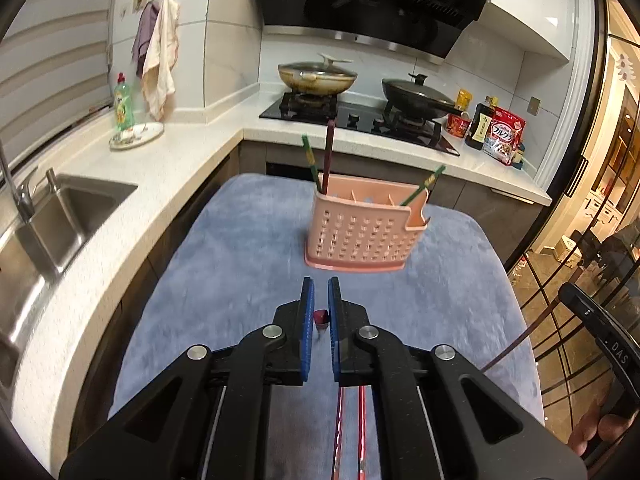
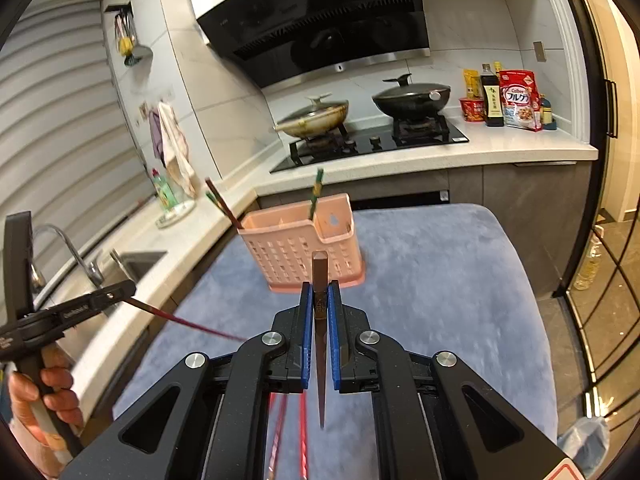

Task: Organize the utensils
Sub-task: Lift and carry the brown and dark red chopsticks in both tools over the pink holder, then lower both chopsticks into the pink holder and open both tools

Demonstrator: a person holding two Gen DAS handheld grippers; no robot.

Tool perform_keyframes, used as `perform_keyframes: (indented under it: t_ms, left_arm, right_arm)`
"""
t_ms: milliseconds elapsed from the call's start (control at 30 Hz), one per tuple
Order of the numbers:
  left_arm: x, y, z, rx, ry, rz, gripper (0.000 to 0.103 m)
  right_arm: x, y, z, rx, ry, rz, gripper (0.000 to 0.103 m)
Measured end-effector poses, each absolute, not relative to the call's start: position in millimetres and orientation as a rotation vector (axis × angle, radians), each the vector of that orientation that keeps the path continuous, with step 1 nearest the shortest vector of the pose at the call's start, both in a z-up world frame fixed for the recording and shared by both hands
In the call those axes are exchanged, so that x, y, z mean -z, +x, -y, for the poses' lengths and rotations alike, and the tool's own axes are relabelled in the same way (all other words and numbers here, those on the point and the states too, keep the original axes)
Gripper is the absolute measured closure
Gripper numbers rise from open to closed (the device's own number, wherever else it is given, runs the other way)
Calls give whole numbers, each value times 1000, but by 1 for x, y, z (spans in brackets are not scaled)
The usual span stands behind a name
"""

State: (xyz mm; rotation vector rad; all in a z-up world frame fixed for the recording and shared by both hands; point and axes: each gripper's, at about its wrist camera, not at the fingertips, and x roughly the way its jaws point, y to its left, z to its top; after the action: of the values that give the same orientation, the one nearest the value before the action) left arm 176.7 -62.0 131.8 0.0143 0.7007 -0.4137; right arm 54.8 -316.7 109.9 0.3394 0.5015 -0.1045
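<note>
A pink perforated utensil holder (image 1: 362, 228) stands on the grey-blue mat (image 1: 240, 248); it also shows in the right wrist view (image 2: 298, 250). It holds two green chopsticks (image 1: 310, 162) and a dark red one (image 1: 329, 152). My left gripper (image 1: 321, 300) is shut on a red chopstick (image 1: 321, 317), seen end-on between the blue pads; from the right wrist view that chopstick (image 2: 188, 322) sticks out sideways. My right gripper (image 2: 320, 300) is shut on a brown chopstick (image 2: 319, 280), pointing at the holder.
Two red chopsticks (image 1: 350, 432) lie on the mat below the grippers. A counter with a sink (image 1: 52, 224) runs along the left. A stove with two lidded pans (image 1: 316, 76) and food packets (image 1: 502, 136) is behind. A glass door (image 1: 580, 280) is at the right.
</note>
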Motion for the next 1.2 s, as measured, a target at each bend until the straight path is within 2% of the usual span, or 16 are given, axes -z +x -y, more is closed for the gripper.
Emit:
perform_keyframes:
  t_ms: [700,900,1200]
  left_arm:
    - [-275,262,108,431,-85,-371,97]
    - [-276,299,122,404,-98,-332,97]
    - [-256,333,135,396,-85,-345,97]
  right_arm:
    - [-218,182,349,78,382,-276,96]
    - [-217,226,352,106,377,-282,96]
    - [-184,271,351,115,349,-361,96]
